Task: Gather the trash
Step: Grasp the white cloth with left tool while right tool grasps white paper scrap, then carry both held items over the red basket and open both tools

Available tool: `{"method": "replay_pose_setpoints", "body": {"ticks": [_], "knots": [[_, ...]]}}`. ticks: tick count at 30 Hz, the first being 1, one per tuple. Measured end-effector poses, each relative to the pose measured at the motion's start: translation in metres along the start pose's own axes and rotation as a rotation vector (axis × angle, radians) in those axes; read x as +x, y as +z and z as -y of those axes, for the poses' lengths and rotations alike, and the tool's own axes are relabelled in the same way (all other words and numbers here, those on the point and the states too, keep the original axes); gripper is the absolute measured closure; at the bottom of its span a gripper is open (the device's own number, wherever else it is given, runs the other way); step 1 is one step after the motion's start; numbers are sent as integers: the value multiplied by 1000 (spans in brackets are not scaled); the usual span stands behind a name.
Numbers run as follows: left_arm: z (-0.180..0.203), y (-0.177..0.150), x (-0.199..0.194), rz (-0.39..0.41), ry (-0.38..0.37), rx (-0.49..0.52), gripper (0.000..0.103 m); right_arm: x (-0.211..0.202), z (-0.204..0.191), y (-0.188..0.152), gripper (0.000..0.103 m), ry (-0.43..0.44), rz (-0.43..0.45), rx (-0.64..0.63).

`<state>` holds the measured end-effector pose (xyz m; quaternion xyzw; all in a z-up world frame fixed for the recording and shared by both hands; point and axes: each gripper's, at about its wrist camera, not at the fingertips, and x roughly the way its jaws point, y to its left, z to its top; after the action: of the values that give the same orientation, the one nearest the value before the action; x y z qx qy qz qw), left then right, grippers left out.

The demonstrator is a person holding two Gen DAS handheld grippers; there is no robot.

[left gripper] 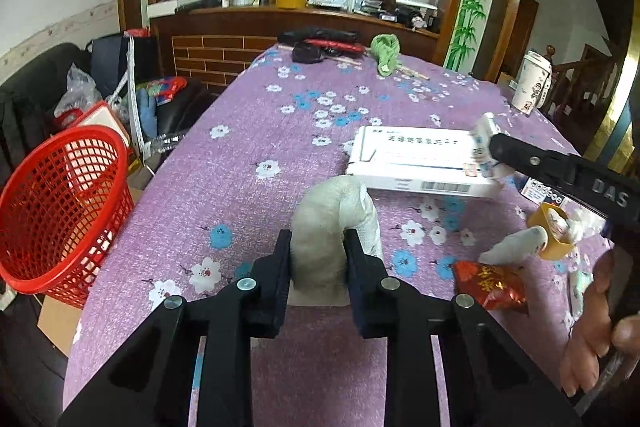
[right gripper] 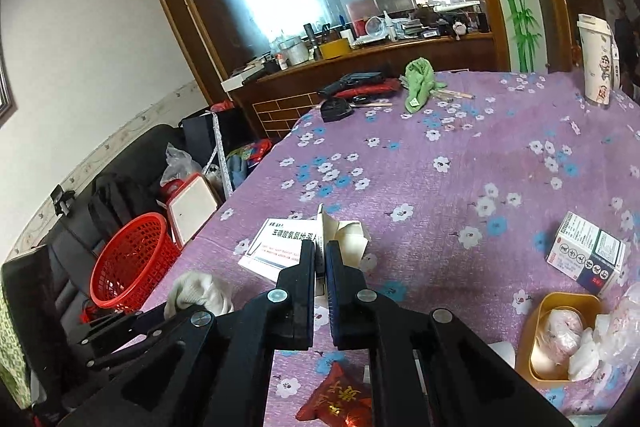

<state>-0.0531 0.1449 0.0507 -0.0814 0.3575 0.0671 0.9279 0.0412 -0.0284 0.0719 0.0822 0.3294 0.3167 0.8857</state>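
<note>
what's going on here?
A person is clearing trash off a floral tablecloth with tongs in each hand. The left tongs are clamped on a crumpled grey-white cloth. The right tongs are shut on a small white carton beside a flat white box. A red basket waits beside the table. A red wrapper and a yellow tub are not yet collected.

table [right gripper: 460, 187] (purple floral cloth) | flat white box [left gripper: 416, 163] | red packet [left gripper: 490, 285] | yellow tub [right gripper: 536, 339] | green cloth [right gripper: 418, 83]

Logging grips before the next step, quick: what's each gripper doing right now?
Left gripper: closed on the grey-white cloth.
Right gripper: closed on the white carton.
</note>
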Motion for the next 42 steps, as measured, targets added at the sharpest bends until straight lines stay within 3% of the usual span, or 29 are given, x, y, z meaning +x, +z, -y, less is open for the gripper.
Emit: {"method": "replay_pose_setpoints", "body": {"ticks": [19,42], "knots": [[-22,1,-32,41,39,-45,79,-13,-7,-1,97,41,30,-3],[-45,-7,-62,69,33,-73,79,-57,-54,-9,97,105,38,-25]]}}
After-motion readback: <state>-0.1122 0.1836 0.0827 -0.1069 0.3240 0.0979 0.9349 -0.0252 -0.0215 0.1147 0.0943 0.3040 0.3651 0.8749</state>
